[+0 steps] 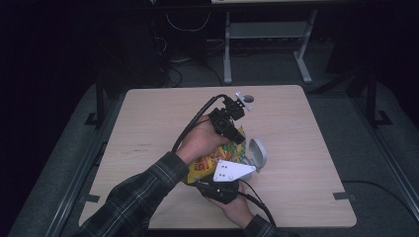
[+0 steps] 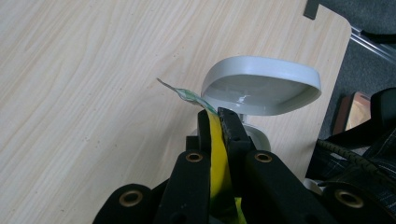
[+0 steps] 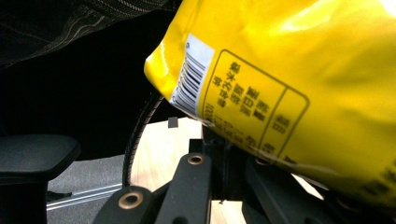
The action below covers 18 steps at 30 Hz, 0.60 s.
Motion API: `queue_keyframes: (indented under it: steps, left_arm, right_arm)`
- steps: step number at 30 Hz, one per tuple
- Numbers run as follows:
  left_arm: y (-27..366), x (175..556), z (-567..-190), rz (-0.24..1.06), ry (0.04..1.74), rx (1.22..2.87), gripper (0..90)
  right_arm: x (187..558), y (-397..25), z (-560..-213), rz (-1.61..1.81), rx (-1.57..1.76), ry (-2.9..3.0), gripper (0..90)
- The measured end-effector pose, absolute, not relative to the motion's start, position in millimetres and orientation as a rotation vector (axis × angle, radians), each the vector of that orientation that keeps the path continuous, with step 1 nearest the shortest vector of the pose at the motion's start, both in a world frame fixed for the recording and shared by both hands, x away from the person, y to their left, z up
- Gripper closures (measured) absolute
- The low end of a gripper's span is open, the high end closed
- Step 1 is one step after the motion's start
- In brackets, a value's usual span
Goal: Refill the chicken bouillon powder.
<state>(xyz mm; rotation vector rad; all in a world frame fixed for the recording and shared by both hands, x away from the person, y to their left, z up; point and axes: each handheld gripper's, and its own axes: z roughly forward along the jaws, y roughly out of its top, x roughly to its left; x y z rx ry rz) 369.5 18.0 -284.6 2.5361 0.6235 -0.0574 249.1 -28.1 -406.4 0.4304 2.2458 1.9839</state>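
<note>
A yellow snack bag (image 1: 207, 165) hangs between both grippers above the middle of the wooden table (image 1: 148, 123). My left gripper (image 1: 238, 138) reaches down from the far side and is shut on the bag's top seam (image 2: 217, 158), which is pinched flat between the jaws (image 2: 215, 113). My right gripper (image 1: 210, 183), under its grey plate (image 1: 232, 170), holds the bag from the near side. In the right gripper view the bag's barcode side (image 3: 289, 70) looms close and its lower edge runs into the jaws (image 3: 219, 140). A pale grey bowl (image 1: 257, 154) (image 2: 261, 86) stands tipped on edge beside the bag.
A small round fitting (image 1: 248, 98) sits near the table's far edge. Cables trail from both grippers across the table. A white desk frame (image 1: 267, 34) stands on the dark floor beyond. A dark seat (image 3: 32, 154) is off the table's side.
</note>
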Motion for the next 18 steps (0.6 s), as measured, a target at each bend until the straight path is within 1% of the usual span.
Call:
queue_keyframes:
  steps: [18]
  left_arm:
    - [20.6,370.3,-285.7,-0.052,0.636,2.526,89.9]
  right_arm:
    - [250.4,-27.1,-408.1,1.985,0.431,2.255,90.0]
